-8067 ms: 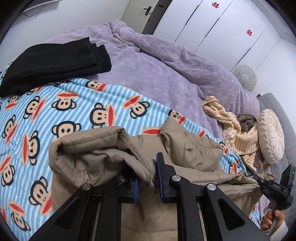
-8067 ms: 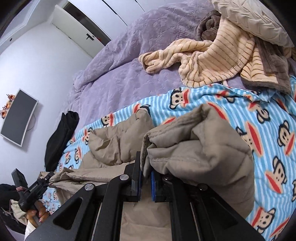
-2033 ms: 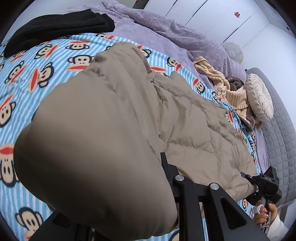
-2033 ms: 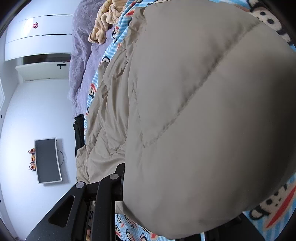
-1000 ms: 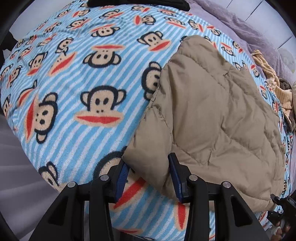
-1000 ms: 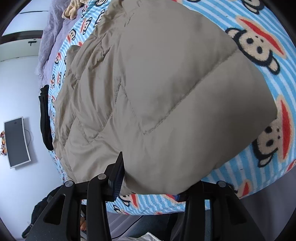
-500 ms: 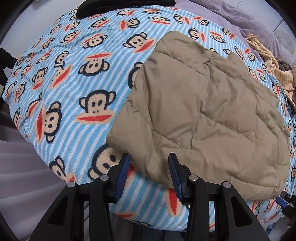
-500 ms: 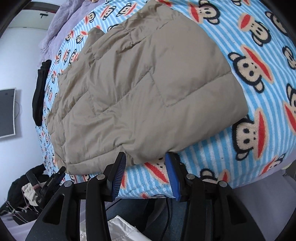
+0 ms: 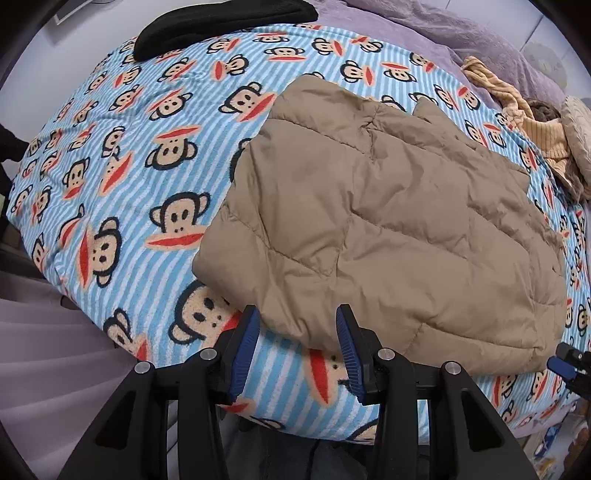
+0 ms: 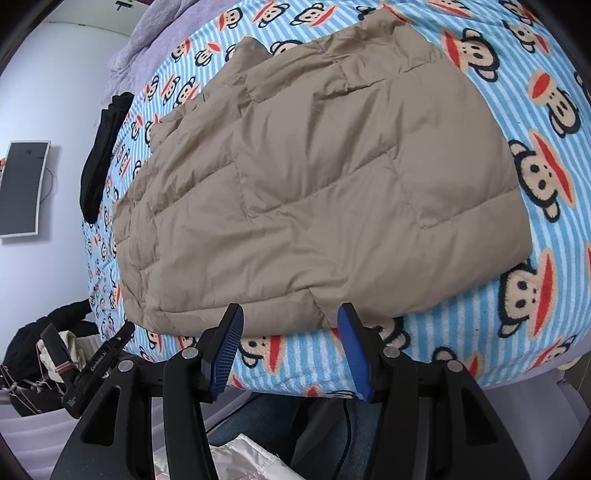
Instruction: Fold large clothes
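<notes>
Both jaw pairs are spread wide and nothing is gripped between them. On the left gripper (image 9: 297, 349), the blue ribbed pads (image 9: 245, 352) are seen at 6 o'clock of the left wrist view, set just short of the near edge of the beige quilted jacket (image 9: 388, 236). No contact between pads and fabric can be confirmed.

The jacket is laid flat as a folded, roughly rectangular bundle on the monkey-print blanket (image 9: 122, 177). In the left wrist view it is found from the centre toward 3 o'clock, with its near hem close to the blanket's front edge. Quilting seams and shallow creases are visible across its upper face.

A black garment (image 9: 221, 22) is located at 12 o'clock, at the far end of the blanket and well apart from the jacket. A purple duvet (image 9: 443, 33) is seen at 1 o'clock, and a striped cream cloth (image 9: 517, 110) at 2 o'clock, near the jacket's far corner.

On the right gripper (image 10: 290, 350), the pads (image 10: 354, 354) are likewise parted at 6 o'clock of the right wrist view, just before the jacket's near hem. In this view the jacket fills the centre, the black garment lies at 9 to 10 o'clock, and a wall-mounted screen (image 10: 22, 188) is seen at 9 o'clock. The left gripper appears at 8 o'clock beside the blanket edge.
</notes>
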Demonstrator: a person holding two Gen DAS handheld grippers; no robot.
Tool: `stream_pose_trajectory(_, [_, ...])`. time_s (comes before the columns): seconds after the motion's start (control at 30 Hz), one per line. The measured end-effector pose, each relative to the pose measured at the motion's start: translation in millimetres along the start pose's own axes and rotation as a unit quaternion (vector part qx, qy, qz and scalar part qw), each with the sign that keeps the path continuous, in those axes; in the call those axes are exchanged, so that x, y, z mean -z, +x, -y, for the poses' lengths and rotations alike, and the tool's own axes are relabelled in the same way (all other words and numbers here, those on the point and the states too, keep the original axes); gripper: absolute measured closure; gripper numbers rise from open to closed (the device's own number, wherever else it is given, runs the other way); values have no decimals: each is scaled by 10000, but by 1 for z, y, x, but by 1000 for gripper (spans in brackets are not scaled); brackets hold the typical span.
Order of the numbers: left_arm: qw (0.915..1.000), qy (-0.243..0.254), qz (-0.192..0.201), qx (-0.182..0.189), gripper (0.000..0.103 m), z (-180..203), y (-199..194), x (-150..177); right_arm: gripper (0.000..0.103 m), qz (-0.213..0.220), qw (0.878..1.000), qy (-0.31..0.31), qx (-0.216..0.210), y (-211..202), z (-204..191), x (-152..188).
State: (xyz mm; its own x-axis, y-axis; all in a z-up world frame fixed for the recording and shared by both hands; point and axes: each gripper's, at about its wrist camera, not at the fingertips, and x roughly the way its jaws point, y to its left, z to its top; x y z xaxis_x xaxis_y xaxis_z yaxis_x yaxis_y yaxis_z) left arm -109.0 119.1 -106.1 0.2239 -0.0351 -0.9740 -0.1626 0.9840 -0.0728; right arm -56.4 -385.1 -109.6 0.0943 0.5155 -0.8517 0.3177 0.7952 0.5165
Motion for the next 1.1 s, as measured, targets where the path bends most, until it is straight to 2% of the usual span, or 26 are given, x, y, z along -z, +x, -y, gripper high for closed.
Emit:
stream_pose_trajectory(0.07, [9999,167,-33,-22,58,-2,3,-7,45,53,10000,76,-8,6,-10,0])
stream_pose_trajectory(0.1, [9997,249,-46,-25,50,-5,4,-11,45,45,9999,130,-19,11,-15,0])
stream_pose_trajectory(0.13, [9995,300,-49,-14,34,-8,5,-15,45,15,9999,156,-30,16,-21,0])
stream_pose_trajectory(0.17, [9995,307,-17,-34,2,-12,5,-19,45,-10,9999,156,-27,21,-27,1])
stream_pose_trajectory(0.2, [9994,313,84,-102,0,-16,5,-23,45,-35,9999,153,-10,26,-34,2])
stream_pose_trajectory(0.23, [9990,385,152,-151,0,-19,5,-28,45,-47,9999,157,-5,32,-41,3])
stream_pose_trajectory(0.4, [9973,715,-78,-171,0,-28,25,-50,45,-132,9995,287,39,54,-59,5])
stream_pose_trajectory(0.7, [9969,737,-268,-19,0,-55,67,-93,43,-83,9993,192,300,73,-88,-2])
stream_pose_trajectory(0.73, [9968,710,-344,121,0,-59,73,-97,37,-44,9993,182,324,73,-91,-4])
stream_pose_trajectory(0.77, [9964,678,-419,291,0,-62,77,-101,18,28,9992,164,356,74,-93,-6])
stream_pose_trajectory(0.8, [9959,635,-465,448,0,-66,80,-105,13,191,9989,124,413,73,-97,-7])
stream_pose_trajectory(0.87, [9944,569,-495,738,0,-71,85,-111,13,301,9980,-25,555,75,-103,-10])
stream_pose_trajectory(0.97, [9894,580,-532,1218,0,-76,91,-122,13,149,9975,-139,680,85,-109,-15])
stream_pose_trajectory(1.1, [9781,820,-703,1779,0,-77,107,-139,13,57,9971,-14,754,94,-105,-18])
